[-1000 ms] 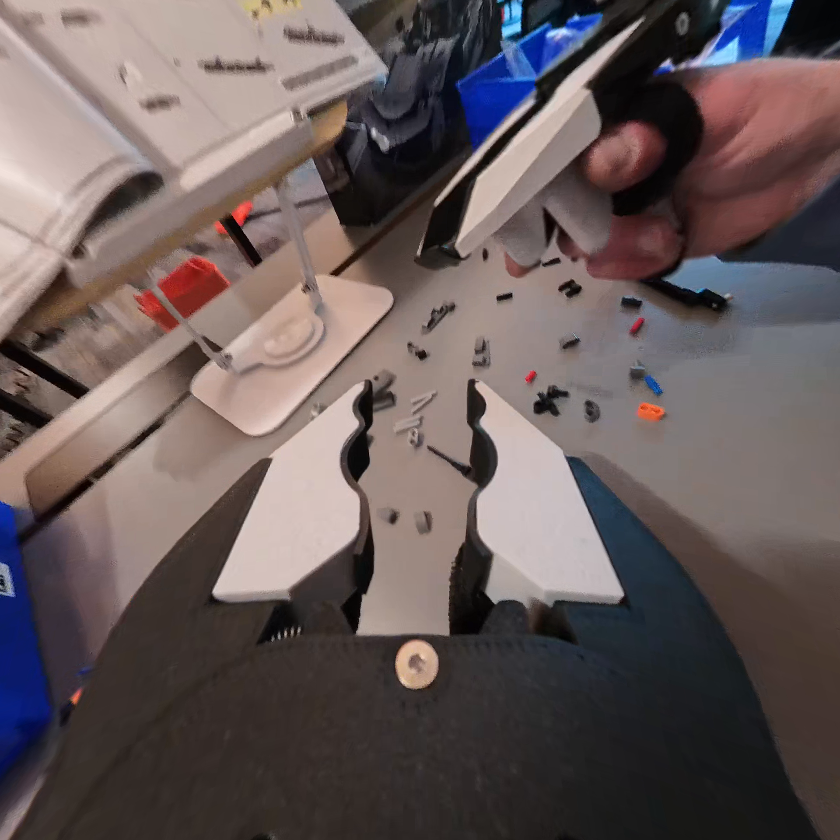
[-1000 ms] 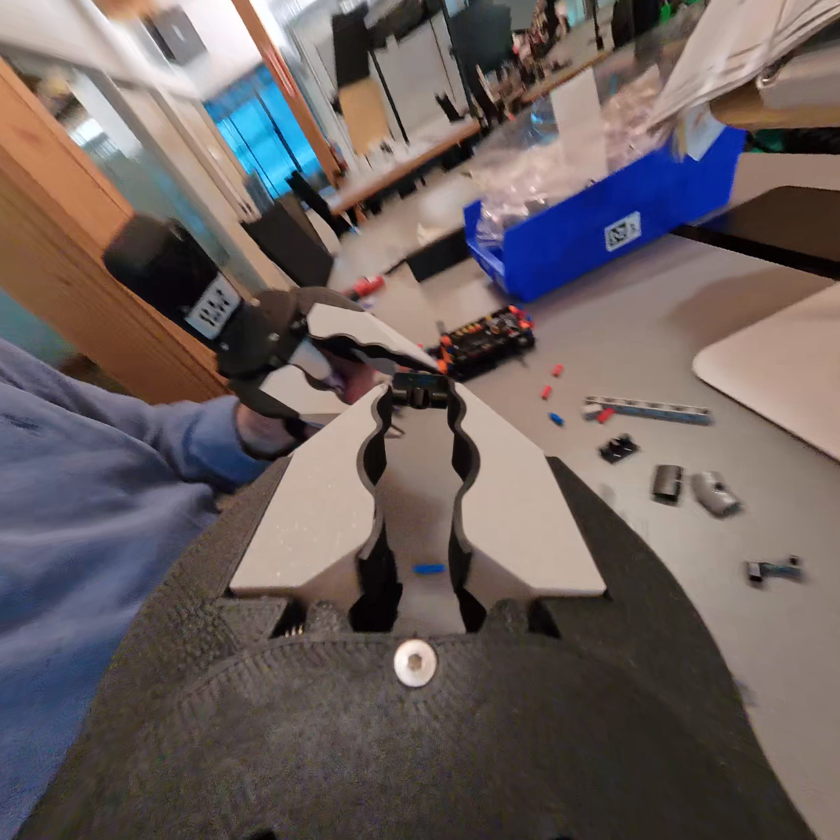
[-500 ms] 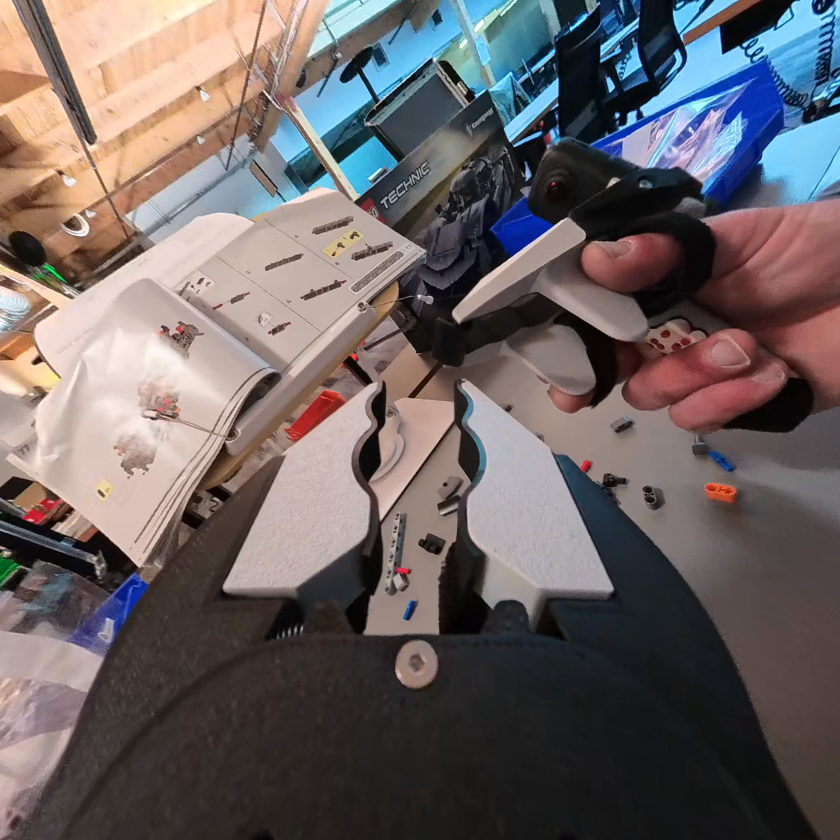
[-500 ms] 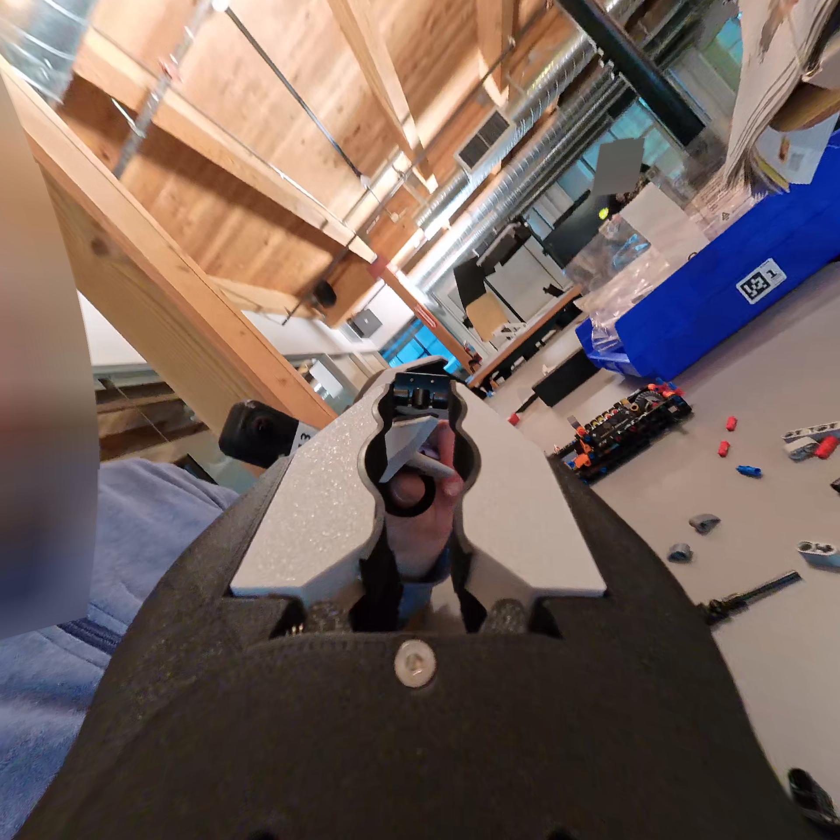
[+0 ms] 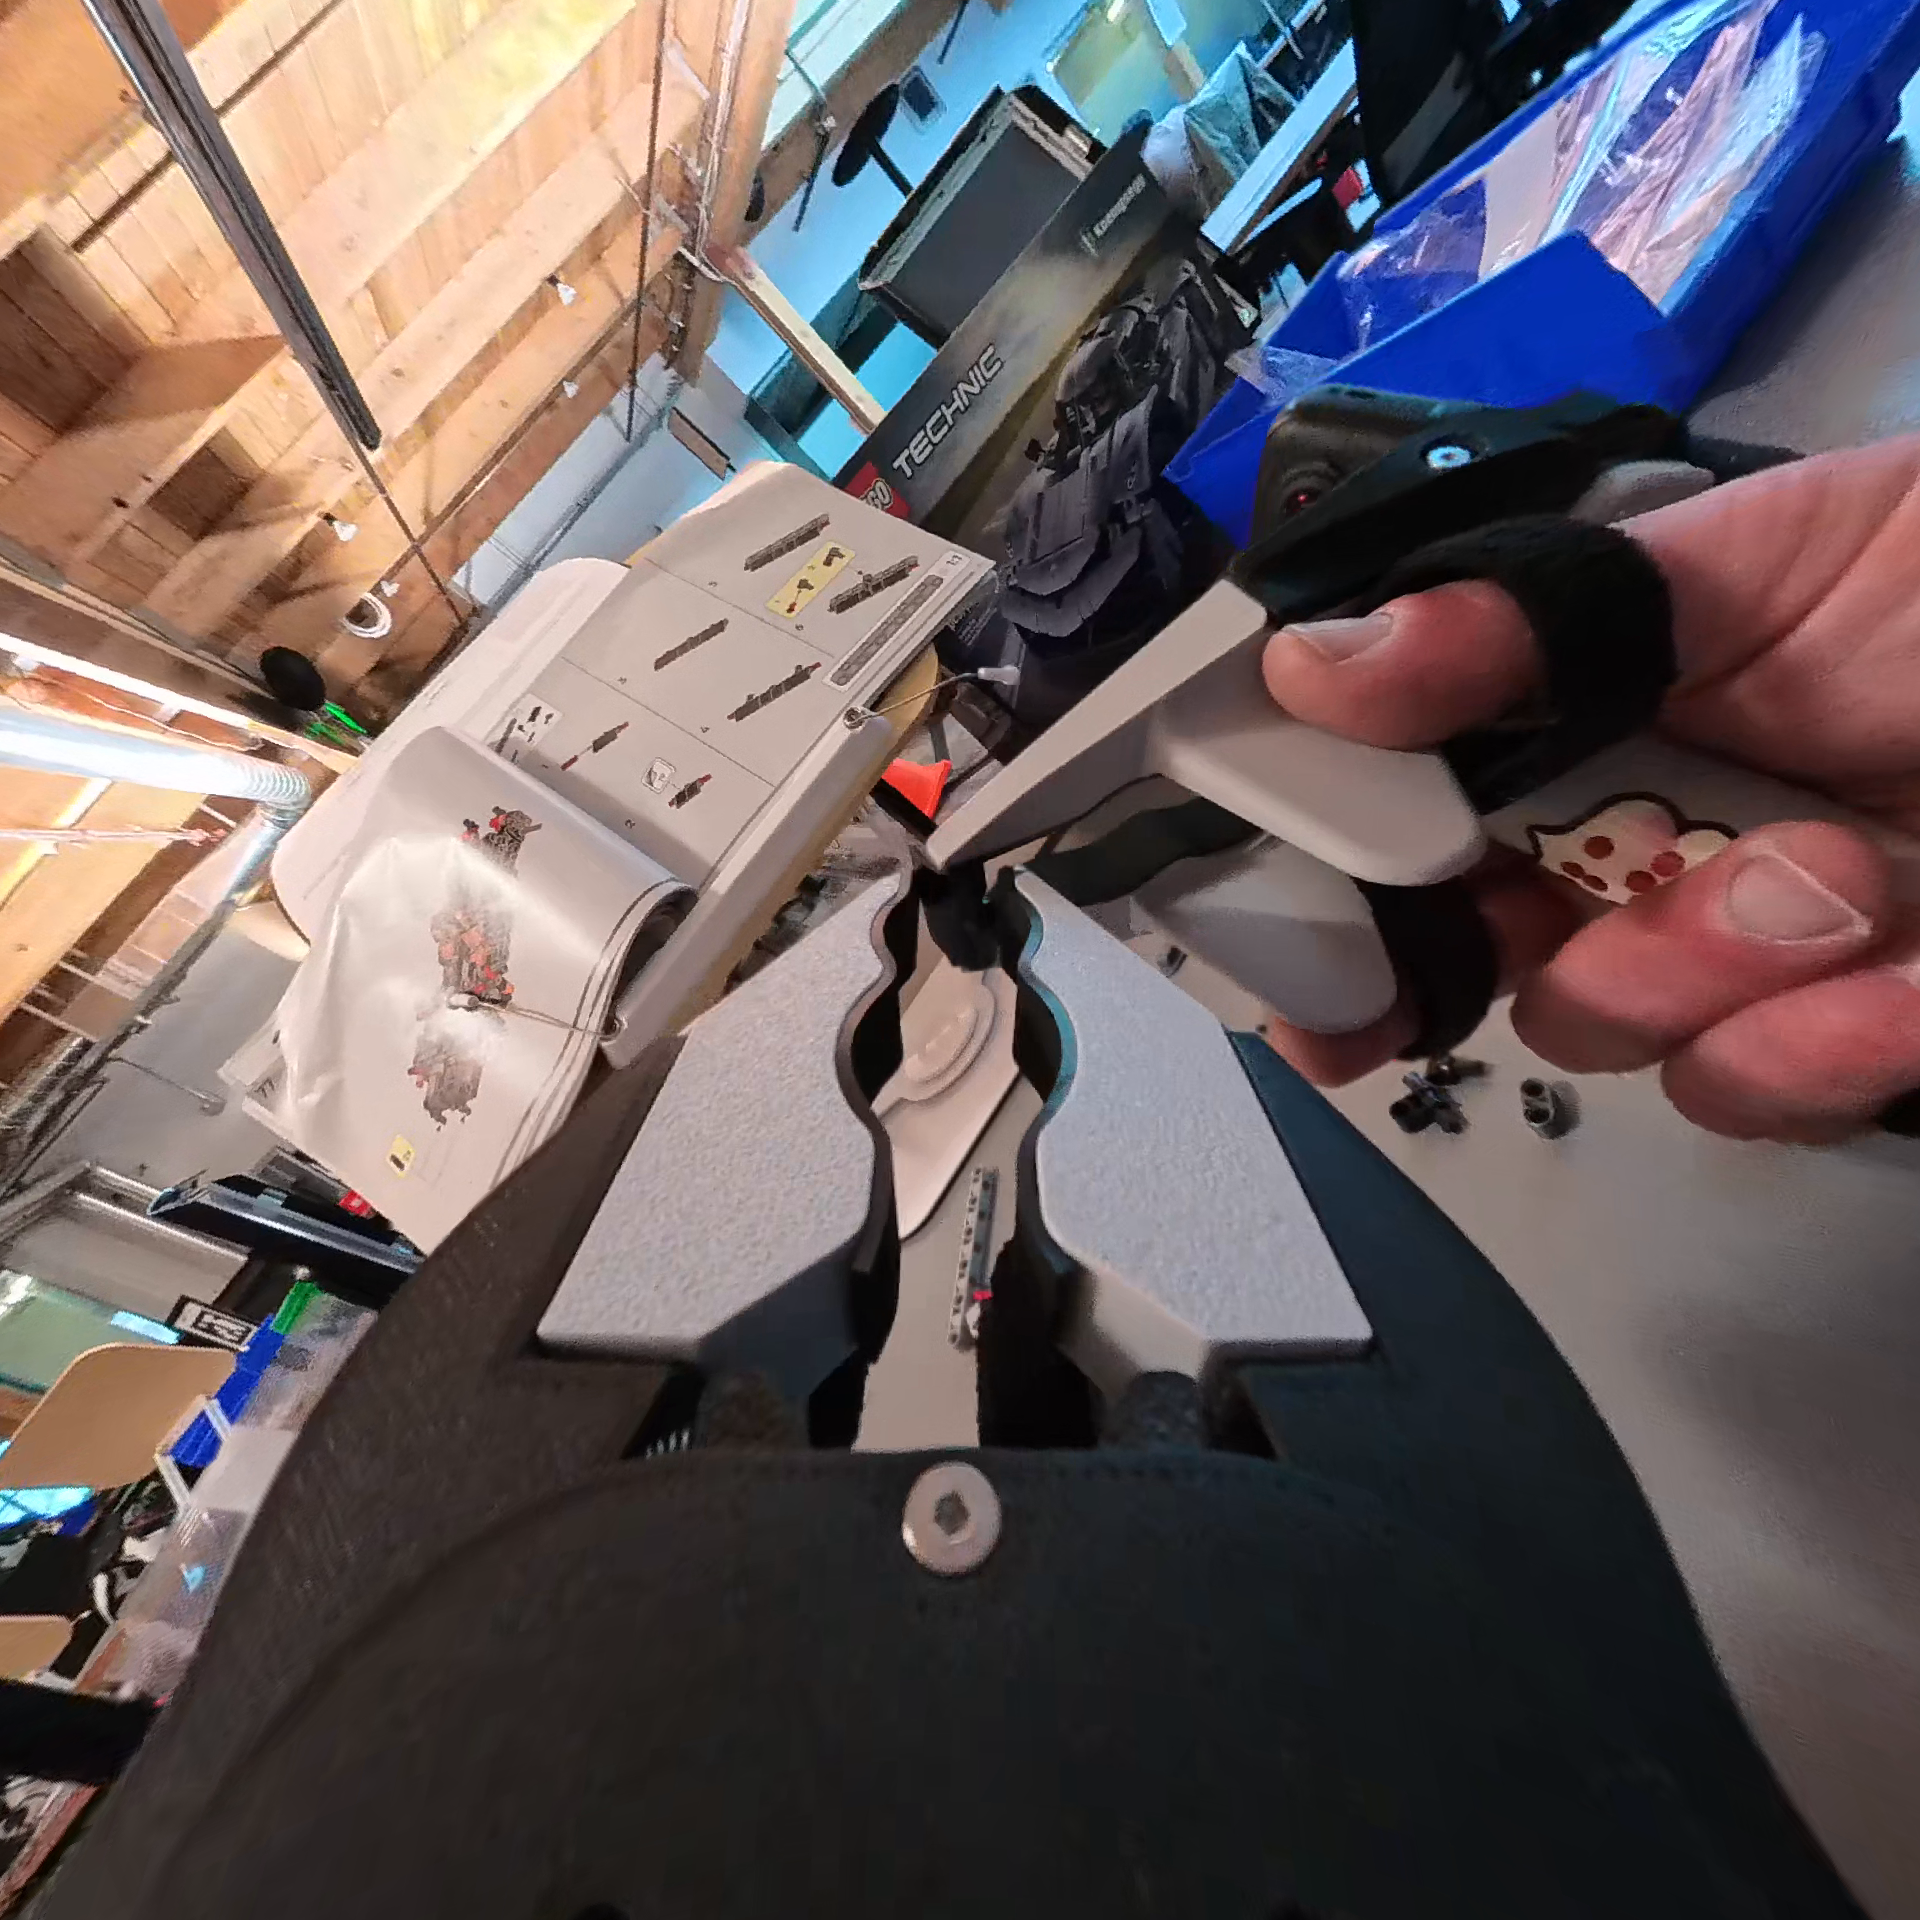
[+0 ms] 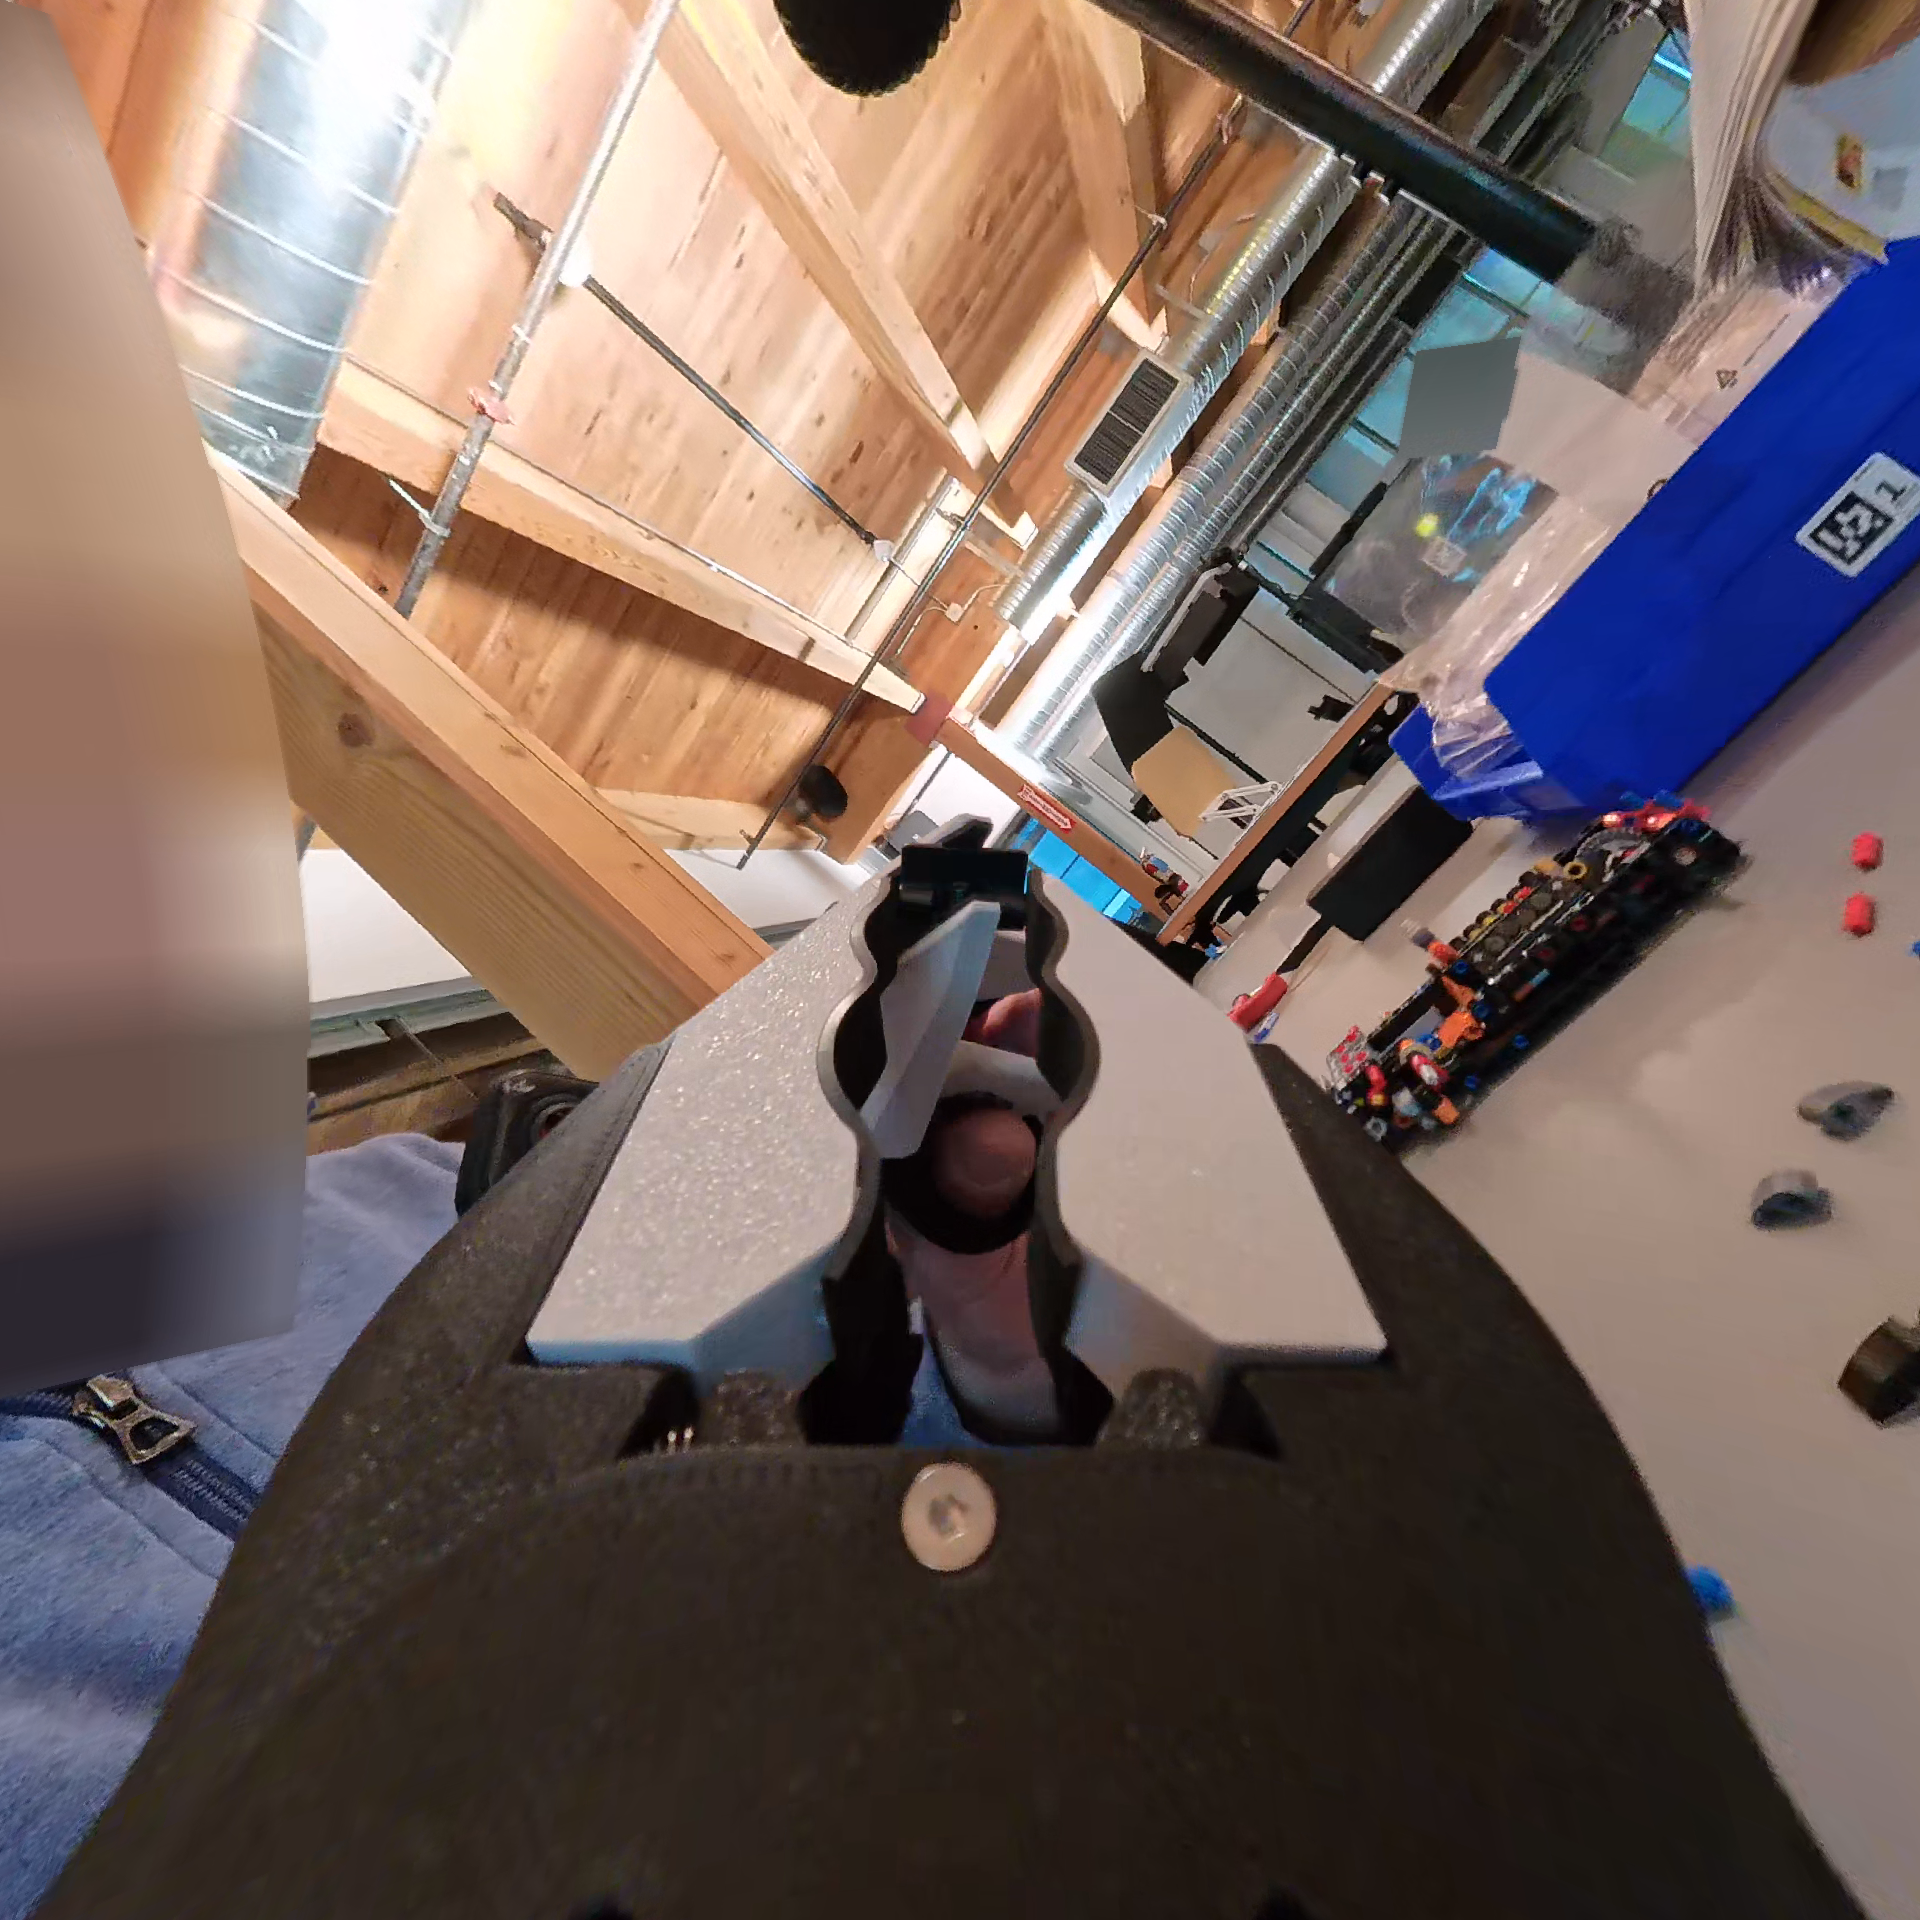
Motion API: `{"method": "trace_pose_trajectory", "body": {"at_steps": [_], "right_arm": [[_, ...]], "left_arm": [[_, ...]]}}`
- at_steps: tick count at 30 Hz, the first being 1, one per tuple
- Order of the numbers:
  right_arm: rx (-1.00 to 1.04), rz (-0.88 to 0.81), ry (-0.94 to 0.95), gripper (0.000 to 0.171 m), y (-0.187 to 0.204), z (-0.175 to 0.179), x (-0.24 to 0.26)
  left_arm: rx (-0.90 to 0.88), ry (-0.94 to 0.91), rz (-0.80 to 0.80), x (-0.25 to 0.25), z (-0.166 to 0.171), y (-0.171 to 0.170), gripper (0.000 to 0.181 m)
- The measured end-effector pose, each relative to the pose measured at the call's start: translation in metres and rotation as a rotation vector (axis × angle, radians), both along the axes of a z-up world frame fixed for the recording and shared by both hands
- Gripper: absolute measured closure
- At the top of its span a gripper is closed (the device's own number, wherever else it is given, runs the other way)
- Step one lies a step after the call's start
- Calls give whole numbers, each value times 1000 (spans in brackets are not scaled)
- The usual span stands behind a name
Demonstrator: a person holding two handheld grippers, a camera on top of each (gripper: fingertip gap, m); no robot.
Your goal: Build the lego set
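Both grippers are up off the grey bench [image 5: 1558, 1351] right now, tips meeting mid-air around one small black lego piece [image 6: 961, 878]. In the right wrist view it sits just above centre frame, and the right gripper [image 6: 961, 894] with its grey fingers has its jaws clamped narrow on it. In the left wrist view the same piece [image 5: 961, 920] shows as a dark blob at the tips, just above centre. The left gripper [image 5: 956, 914] has its jaws narrowed around the piece too, but honestly I can't tell if it's actually gripping or just touching.

The right hand [image 5: 1714, 831] fills the right side of the left wrist view, wrapped round the other gripper's handle.

Other stuff: the open white instruction booklet on its stand [image 5: 623, 779] is at left of centre in the left wrist view, with a long thin grey lego beam [image 5: 975, 1257] lying on the bench, seen between the fingers. In the right wrist view, the partly built black lego model with orange and red bits [image 6: 1538, 966] sits on the bench at right, below a blue plastic bin [image 6: 1714, 582], with loose red [image 6: 1865, 883] and grey pieces [image 6: 1818, 1143] scattered nearby.
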State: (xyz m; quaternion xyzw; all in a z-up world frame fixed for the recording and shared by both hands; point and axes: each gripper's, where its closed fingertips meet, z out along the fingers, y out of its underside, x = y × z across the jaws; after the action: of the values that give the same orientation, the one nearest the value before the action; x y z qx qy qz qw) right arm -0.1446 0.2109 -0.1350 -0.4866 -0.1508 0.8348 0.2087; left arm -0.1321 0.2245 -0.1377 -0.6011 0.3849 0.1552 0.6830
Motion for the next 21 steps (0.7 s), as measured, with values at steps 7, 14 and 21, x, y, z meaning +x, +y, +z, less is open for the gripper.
{"method": "trace_pose_trajectory", "body": {"at_steps": [7, 14, 21], "right_arm": [[-30, 26, 0, 149, -7, -6, -7], [-31, 1, 38, 150, -4, 3, -5], [-64, 22, 48, 150, -3, 2, -5]], "left_arm": [[-44, -54, -49, -3, -7, -6, 175], [19, -119, -62, -8, 6, -13, 166], [6, -64, -51, -6, -2, -11, 176]]}}
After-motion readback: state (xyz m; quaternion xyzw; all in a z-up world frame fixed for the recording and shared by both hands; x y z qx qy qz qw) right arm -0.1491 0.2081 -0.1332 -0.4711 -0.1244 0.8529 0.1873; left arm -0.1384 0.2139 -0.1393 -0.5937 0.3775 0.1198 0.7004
